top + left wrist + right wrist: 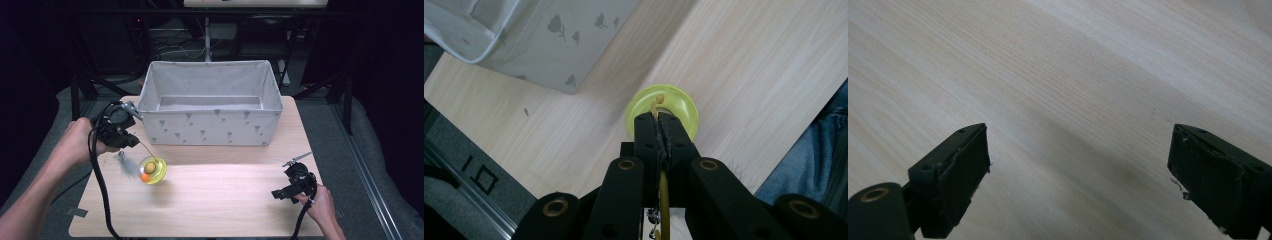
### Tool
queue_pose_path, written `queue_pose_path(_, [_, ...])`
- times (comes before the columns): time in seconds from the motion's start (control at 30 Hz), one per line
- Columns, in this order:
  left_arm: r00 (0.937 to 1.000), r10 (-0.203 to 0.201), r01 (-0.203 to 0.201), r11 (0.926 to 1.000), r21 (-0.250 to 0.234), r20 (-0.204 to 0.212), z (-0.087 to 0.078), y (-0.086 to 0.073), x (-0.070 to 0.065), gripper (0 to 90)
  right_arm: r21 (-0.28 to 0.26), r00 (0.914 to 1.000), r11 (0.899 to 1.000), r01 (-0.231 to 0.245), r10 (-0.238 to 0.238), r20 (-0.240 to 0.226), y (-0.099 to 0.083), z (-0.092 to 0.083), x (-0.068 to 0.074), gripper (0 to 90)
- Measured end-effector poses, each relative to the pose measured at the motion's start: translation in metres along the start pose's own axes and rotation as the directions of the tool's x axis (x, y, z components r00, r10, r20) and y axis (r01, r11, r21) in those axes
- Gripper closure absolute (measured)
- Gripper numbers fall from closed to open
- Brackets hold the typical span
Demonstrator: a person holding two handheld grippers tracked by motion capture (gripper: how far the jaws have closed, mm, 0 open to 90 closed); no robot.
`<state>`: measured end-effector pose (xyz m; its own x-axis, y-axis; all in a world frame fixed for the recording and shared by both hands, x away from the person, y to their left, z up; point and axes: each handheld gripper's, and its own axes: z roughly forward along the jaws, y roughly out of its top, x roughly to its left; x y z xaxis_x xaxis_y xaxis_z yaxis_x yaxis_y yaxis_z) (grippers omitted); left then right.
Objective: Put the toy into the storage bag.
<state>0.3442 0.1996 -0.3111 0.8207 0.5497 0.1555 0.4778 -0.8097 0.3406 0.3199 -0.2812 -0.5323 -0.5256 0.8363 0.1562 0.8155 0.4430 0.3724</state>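
The left hand-held gripper [661, 132] pinches the thin yellow wand [663, 192] of a light, floppy feather toy [150, 169] hanging over the surface [215, 200] beside the basket [210, 131]; the right hand-held gripper [1078, 172] gapes wide.

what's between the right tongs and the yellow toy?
Bare tabletop. In the high view nothing lies between the right tongs and the yellow toy; the right gripper view shows plain wood between its open jaws.
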Motion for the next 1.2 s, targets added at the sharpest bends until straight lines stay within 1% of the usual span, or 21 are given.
queue_pose_path(0.07, [1.0000,0.007,-0.007,1.0000,-0.004,-0.007,-0.003,0.002,0.000,88.2,-0.006,1.0000,1.000,-0.004,0.004,-0.002,0.000,0.000,0.000,9.0])
queue_pose_path(0.1, [0.9999,0.010,-0.010,0.9999,-0.004,-0.004,-0.005,0.003,0.000,88.2,0.002,1.0000,1.000,0.002,-0.002,0.003,0.000,0.000,0.000,9.1])
queue_pose_path(0.2, [0.9999,0.014,-0.014,0.9999,-0.006,-0.008,-0.011,0.006,0.001,88.2,-0.007,0.9999,1.000,-0.009,0.009,-0.008,0.000,0.000,-0.001,9.1])
queue_pose_path(0.23, [0.9998,0.015,-0.015,0.9999,-0.003,-0.009,-0.012,0.007,0.001,88.2,0.000,1.0000,1.000,-0.003,0.003,0.000,0.000,0.000,-0.002,9.0])
queue_pose_path(0.33, [0.9996,0.023,-0.023,0.9997,-0.003,-0.017,-0.016,0.010,0.002,88.2,0.013,1.0000,1.000,0.001,-0.001,0.000,0.000,0.001,-0.004,9.0])
queue_pose_path(0.4, [0.9994,0.028,-0.028,0.9996,0.006,-0.018,-0.019,0.013,0.002,88.2,-0.007,0.9999,1.000,-0.015,0.015,0.005,-0.001,0.002,-0.002,9.0])
queue_pose_path(0.43, [0.9993,0.031,-0.030,0.9995,0.004,-0.022,-0.019,0.014,0.003,88.2,0.006,1.0000,1.000,-0.002,0.001,0.005,0.000,0.001,-0.002,9.0])
queue_pose_path(0.47, [0.9993,0.028,-0.028,0.9996,0.007,-0.023,-0.021,0.015,0.004,88.2,0.007,1.0000,1.000,-0.002,0.002,-0.008,0.000,0.000,-0.002,9.0])
queue_pose_path(0.5, [0.9993,0.030,-0.030,0.9995,0.005,-0.023,-0.022,0.017,0.005,88.2,0.007,1.0000,1.000,0.003,-0.003,0.004,0.000,0.000,-0.002,9.0])
queue_pose_path(0.57, [0.9990,0.032,-0.031,0.9995,0.006,-0.030,-0.025,0.019,0.006,88.2,-0.004,1.0000,1.000,-0.001,0.002,0.005,0.000,0.000,-0.002,9.0])
queue_pose_path(0.6, [0.9991,0.032,-0.032,0.9995,0.007,-0.029,-0.027,0.020,0.006,88.2,-0.004,1.0000,1.000,0.003,-0.003,-0.003,0.000,0.000,-0.002,9.0])
queue_pose_path(0.8, [0.9985,0.037,-0.036,0.9993,0.009,-0.041,-0.036,0.028,0.008,88.2,-0.007,1.0000,1.000,-0.002,0.002,-0.006,0.000,-0.001,-0.001,9.0])
queue_pose_path(0.83, [0.9983,0.042,-0.042,0.9991,0.011,-0.041,-0.038,0.029,0.009,88.2,-0.003,0.9999,1.000,0.004,-0.004,0.010,0.000,-0.001,-0.001,9.0])
queue_pose_path(0.9, [0.9981,0.042,-0.041,0.9990,0.015,-0.046,-0.041,0.032,0.010,88.2,-0.011,0.9999,1.000,-0.007,0.007,-0.007,0.000,0.000,-0.001,9.0])
queue_pose_path(0.93, [0.9976,0.045,-0.044,0.9989,0.018,-0.053,-0.043,0.034,0.010,88.2,-0.011,1.0000,1.000,-0.010,0.010,0.000,0.000,0.000,-0.001,9.0])
queue_pose_path(1.0, [0.9972,0.049,-0.048,0.9988,0.014,-0.057,-0.047,0.037,0.011,88.2,-0.001,1.0000,1.000,-0.001,0.001,0.004,0.000,0.000,-0.001,9.0])
queue_pose_path(1.03, [0.9969,0.048,-0.047,0.9988,0.013,-0.062,-0.049,0.039,0.012,88.2,-0.008,0.9999,1.000,-0.007,0.007,-0.009,0.000,0.000,-0.001,9.0])
queue_pose_path(1.07, [0.9970,0.049,-0.048,0.9988,0.007,-0.059,-0.052,0.041,0.013,88.2,-0.007,1.0000,1.000,-0.004,0.005,0.003,0.000,0.000,0.000,9.0])
queue_pose_path(1.13, [0.9961,0.052,-0.052,0.9986,0.004,-0.072,-0.058,0.043,0.014,88.2,-0.004,1.0000,1.000,0.001,-0.001,-0.004,0.000,-0.001,-0.001,9.0])
queue_pose_path(1.17, [0.9960,0.050,-0.050,0.9987,-0.002,-0.074,-0.060,0.045,0.015,88.2,-0.009,1.0000,1.000,-0.006,0.006,0.002,0.000,0.000,-0.001,9.0])
queue_pose_path(1.2, [0.9956,0.049,-0.049,0.9988,-0.004,-0.080,-0.064,0.047,0.016,88.2,0.001,1.0000,1.000,0.001,-0.001,0.006,0.000,0.000,-0.002,9.0])
